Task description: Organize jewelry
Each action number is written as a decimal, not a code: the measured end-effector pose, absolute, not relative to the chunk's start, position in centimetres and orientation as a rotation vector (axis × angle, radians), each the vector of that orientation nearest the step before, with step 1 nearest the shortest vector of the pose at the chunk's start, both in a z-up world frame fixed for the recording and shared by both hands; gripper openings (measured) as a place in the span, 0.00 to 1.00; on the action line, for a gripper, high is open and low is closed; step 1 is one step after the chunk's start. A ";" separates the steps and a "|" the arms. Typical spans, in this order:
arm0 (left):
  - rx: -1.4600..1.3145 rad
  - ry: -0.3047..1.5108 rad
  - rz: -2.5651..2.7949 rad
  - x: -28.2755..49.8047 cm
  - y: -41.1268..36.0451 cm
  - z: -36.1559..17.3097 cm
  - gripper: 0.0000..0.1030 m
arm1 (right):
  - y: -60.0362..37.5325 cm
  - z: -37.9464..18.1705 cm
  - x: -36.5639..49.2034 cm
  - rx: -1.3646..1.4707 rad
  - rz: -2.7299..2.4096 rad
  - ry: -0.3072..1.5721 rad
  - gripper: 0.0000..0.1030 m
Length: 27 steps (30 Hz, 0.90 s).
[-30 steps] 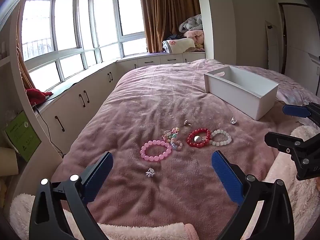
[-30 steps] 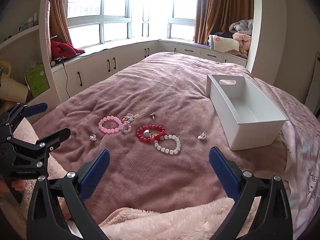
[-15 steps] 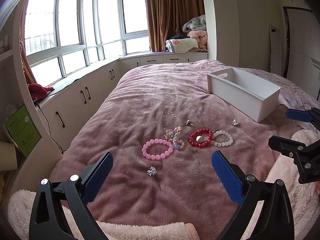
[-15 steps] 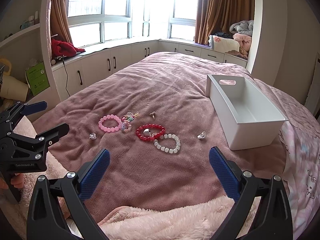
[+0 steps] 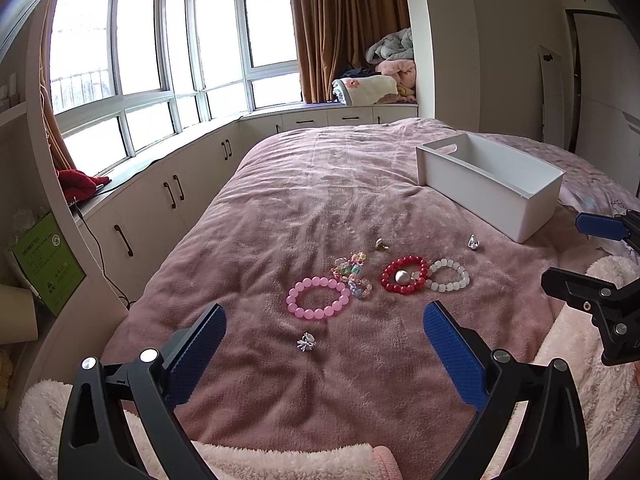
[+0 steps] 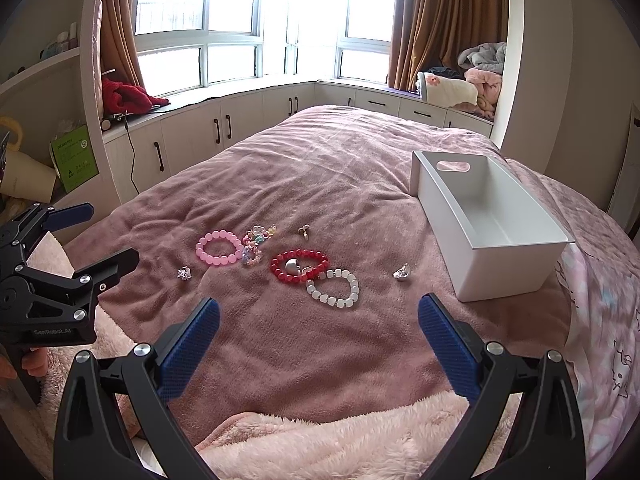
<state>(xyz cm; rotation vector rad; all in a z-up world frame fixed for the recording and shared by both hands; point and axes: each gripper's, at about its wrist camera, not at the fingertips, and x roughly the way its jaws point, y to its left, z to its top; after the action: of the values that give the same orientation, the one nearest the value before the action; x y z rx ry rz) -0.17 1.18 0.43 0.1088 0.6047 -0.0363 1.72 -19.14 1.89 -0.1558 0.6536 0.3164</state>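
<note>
Jewelry lies on the mauve bedspread (image 5: 320, 184): a pink bead bracelet (image 5: 317, 297) (image 6: 219, 248), a multicoloured bead bracelet (image 5: 352, 272) (image 6: 256, 245), a red bead bracelet (image 5: 404, 275) (image 6: 300, 266) around a silver piece, a white bead bracelet (image 5: 447, 275) (image 6: 333, 288), and small silver pieces (image 5: 306, 342) (image 5: 473, 241) (image 6: 402, 271). An empty white box (image 5: 492, 184) (image 6: 488, 224) stands at the right. My left gripper (image 5: 322, 350) is open, above the near edge of the bed. My right gripper (image 6: 318, 340) is open, short of the white bracelet.
A fluffy pink blanket (image 6: 340, 440) covers the near edge of the bed. White cabinets (image 5: 168, 200) run under the windows to the left and behind. A green box (image 6: 74, 160) stands on a shelf at the left. Folded blankets (image 5: 380, 80) lie on the window seat.
Both grippers have drifted slightly; the left view has tilted a little so the jewelry sits slightly lower and to the right. Nothing has been taken hold of.
</note>
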 end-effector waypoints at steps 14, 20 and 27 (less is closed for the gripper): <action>0.110 0.605 -0.036 -0.1 1.1 0.3 0.97 | -19.0 1.8 1.7 -0.157 0.315 0.653 0.95; 0.112 0.605 -0.035 -0.2 1.0 0.3 0.97 | -19.0 1.8 1.7 -0.157 0.315 0.653 0.95; 0.112 0.606 -0.035 0.1 1.3 0.2 0.97 | -19.0 1.8 1.7 -0.158 0.315 0.653 0.95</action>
<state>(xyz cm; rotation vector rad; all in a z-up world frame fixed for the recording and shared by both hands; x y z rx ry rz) 0.07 1.32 0.16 0.1123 0.6060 -0.0351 1.69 -18.99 1.84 -0.1581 0.6530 0.3149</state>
